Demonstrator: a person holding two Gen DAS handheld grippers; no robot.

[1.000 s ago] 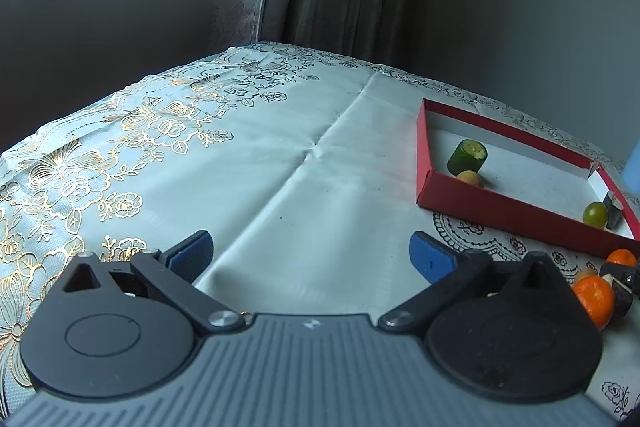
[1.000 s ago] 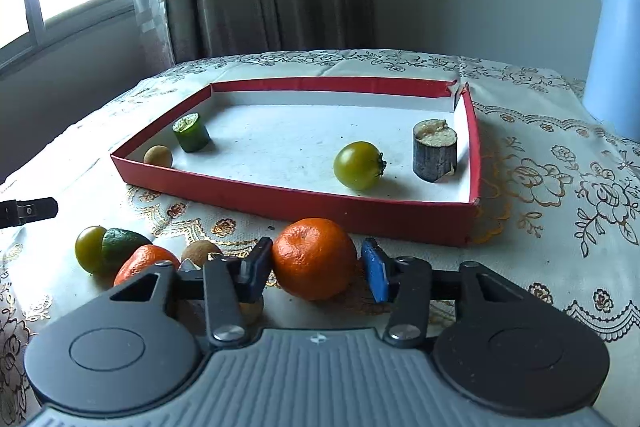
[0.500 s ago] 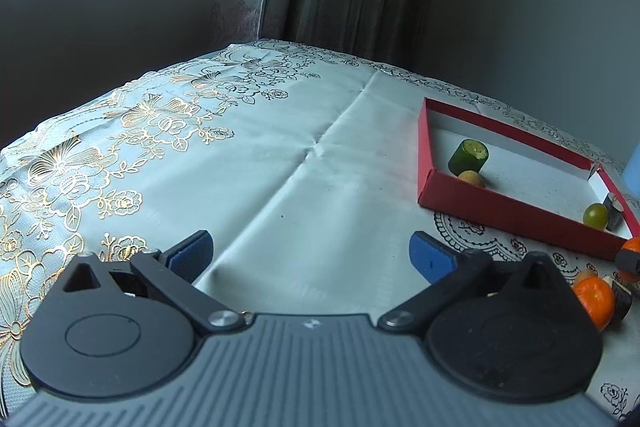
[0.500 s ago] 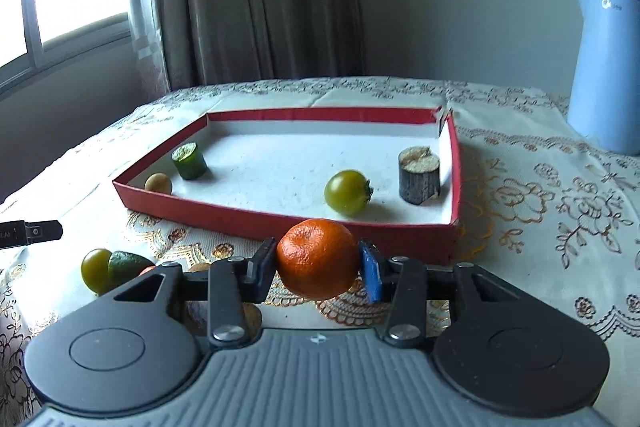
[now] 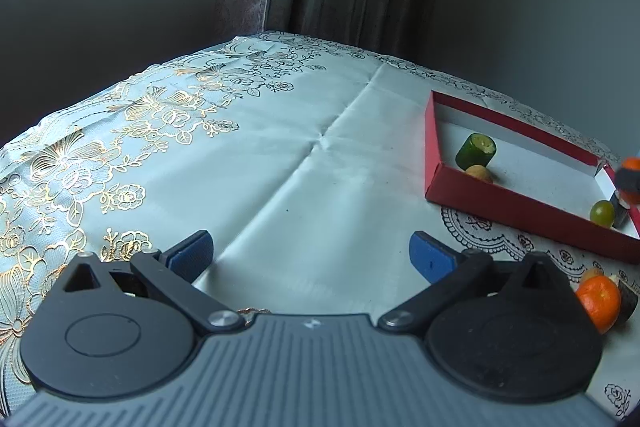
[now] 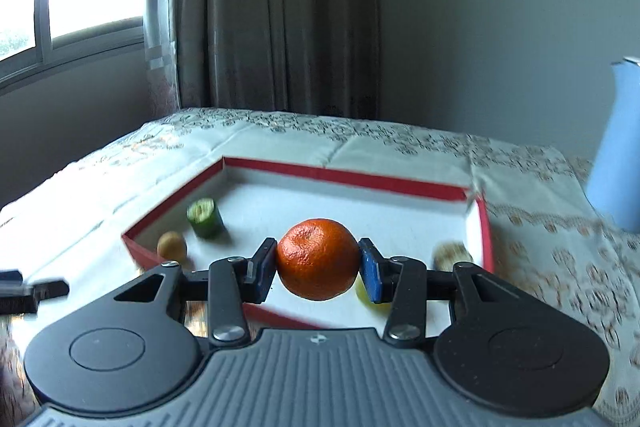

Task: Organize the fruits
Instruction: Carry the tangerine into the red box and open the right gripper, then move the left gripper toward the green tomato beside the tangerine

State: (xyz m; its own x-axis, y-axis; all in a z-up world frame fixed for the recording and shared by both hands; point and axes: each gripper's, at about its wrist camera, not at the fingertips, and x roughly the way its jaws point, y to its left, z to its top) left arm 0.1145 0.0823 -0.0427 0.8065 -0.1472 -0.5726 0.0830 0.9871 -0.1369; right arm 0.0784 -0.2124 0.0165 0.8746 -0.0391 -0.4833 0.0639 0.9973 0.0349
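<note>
The right gripper clenched a round orange tangerine between its fingers above the red cardboard tray; the left gripper stood released.

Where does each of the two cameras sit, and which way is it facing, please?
Left wrist: on the left hand-held gripper, angled down across the tablecloth; its open fingers show, empty.
Right wrist: on the right hand-held gripper, facing the red tray and curtain; its fingers clamp a tangerine.
Shared: the tray, the cucumber piece in it, and the held tangerine at the left view's right edge.
</note>
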